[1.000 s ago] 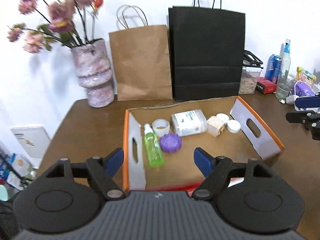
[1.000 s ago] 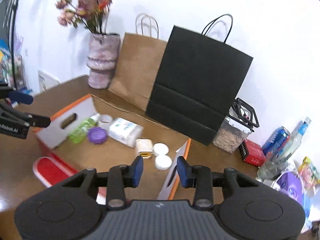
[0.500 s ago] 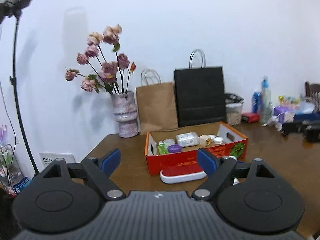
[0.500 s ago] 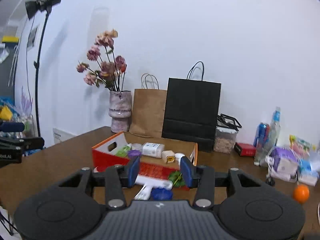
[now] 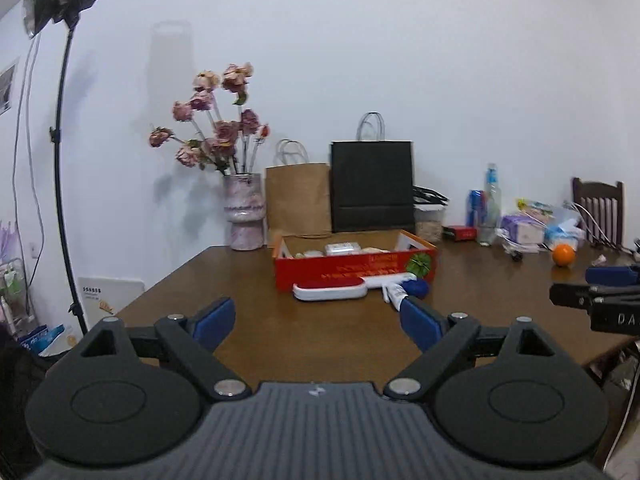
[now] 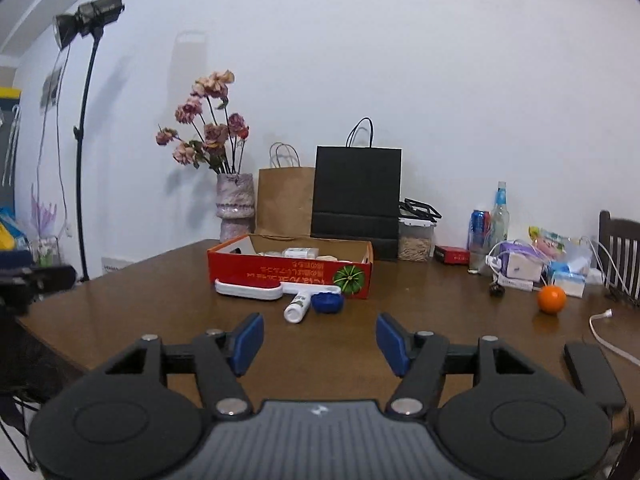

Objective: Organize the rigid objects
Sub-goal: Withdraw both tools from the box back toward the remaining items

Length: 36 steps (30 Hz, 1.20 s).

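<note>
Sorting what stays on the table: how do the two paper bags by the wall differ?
The black bag is taller than the brown bag. The black bag's handles are dark, the brown bag's pale. The brown bag stands nearer the vase. Both stand upright behind the red box.

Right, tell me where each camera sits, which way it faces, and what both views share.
Left wrist: on the left hand-held gripper, facing level across the table at the red box; its jaws are opening, empty.
Right wrist: on the right hand-held gripper, facing the same box from further right; jaws opening, empty.
Shared: box, lint brush, orange, black bag.
</note>
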Each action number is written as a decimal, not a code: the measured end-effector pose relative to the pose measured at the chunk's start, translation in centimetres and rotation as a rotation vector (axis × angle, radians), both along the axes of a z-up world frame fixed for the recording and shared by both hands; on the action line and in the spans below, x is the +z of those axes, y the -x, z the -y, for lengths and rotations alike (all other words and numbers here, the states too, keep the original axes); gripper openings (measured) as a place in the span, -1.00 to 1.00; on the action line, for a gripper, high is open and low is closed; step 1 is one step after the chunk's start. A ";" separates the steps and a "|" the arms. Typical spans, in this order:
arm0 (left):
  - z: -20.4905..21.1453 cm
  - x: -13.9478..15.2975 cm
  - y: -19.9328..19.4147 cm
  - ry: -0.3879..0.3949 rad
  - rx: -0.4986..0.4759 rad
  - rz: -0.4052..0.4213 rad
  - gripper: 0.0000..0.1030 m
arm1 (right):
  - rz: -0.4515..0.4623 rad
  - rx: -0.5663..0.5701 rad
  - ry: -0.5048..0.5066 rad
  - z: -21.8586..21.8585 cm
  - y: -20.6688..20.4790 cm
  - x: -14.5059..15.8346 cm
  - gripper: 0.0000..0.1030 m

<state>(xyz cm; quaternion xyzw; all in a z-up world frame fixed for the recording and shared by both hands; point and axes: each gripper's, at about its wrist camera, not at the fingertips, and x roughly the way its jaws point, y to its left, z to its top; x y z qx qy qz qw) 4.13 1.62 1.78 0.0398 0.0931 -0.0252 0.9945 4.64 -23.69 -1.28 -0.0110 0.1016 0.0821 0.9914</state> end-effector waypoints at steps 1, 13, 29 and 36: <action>0.2 -0.2 0.4 -0.011 0.000 0.001 0.77 | 0.004 -0.008 0.004 0.0 0.6 -0.2 0.22; 0.0 -1.7 3.2 0.013 0.003 -0.039 0.77 | -0.065 0.001 -0.013 0.3 3.2 -1.9 0.33; -0.7 -3.6 1.2 -0.023 0.046 -0.159 0.77 | -0.111 -0.014 -0.074 0.8 0.4 -3.2 0.52; -0.3 -3.8 -2.7 -0.031 0.036 -0.204 0.87 | -0.162 0.002 -0.059 1.3 -4.2 -3.5 0.52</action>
